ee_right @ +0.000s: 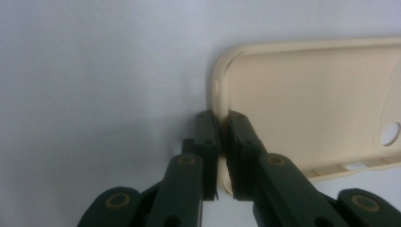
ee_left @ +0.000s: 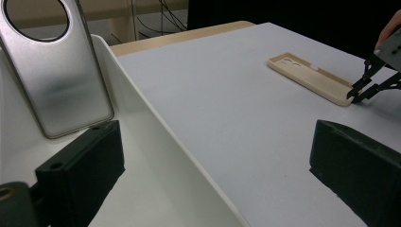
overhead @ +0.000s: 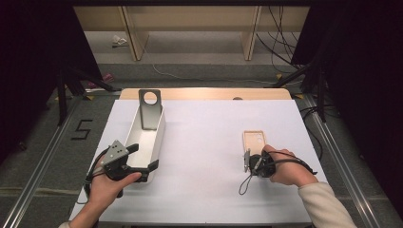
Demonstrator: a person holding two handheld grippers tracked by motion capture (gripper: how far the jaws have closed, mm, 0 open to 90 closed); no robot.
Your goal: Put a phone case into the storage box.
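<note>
Beige phone case point(overhead: 253, 141): flat, hollow up, near the tabletop's right edge.
Long axis: near-to-far; camera cutouts at far end.
Right gripper point(ee_right: 220, 142): pinched on the case's near end wall.
Left gripper point(ee_left: 213, 170): wide open astride the white bin point(overhead: 157, 137) wall.
Risk: thin rim hold; case may pivot or slip when lifted.

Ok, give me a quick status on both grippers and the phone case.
Right gripper shut on beige plastic phone case, pinching its end wall. Left gripper open, straddling white rectangular bin wall. Case flat on the table, nothing in the way.
</note>
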